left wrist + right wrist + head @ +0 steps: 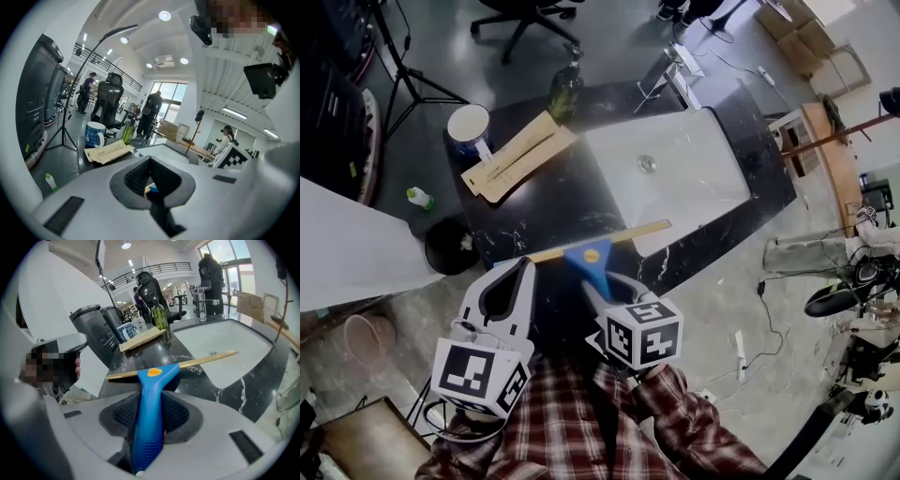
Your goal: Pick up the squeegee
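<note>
Right tool (598, 286): closed partway, both pads pressing on blue handle of squeegee (591, 255). Handle straight btw. the jaws, its back end poking out toward the camera in right gripper view. Tipped down at a slant.

Squeegee: long thin yellow blade across front part of black desk (553, 202), right end over near corner of white sink (684, 178). Orange dot on blue head. Can't tell if blade lying on desk or just above it.

Left tool (523, 266): just beside squeegee, on its left. Jaws together, nothing held. Tip near left end of blade. In left gripper view only a small hole btw. the pads, w/ a bit of blue & yellow seen through it.

Far side of desk, well apart from squeegee: blue & white mug (469, 127), tan envelopes (517, 155) next to it, green bottle (565, 89) just past them, tap (670, 80) at back of sink.

Red checked sleeves (581, 422) at bottom of head view.

On floor left of desk: black bin (450, 246) & small bottle w/ green cap (418, 197).
</note>
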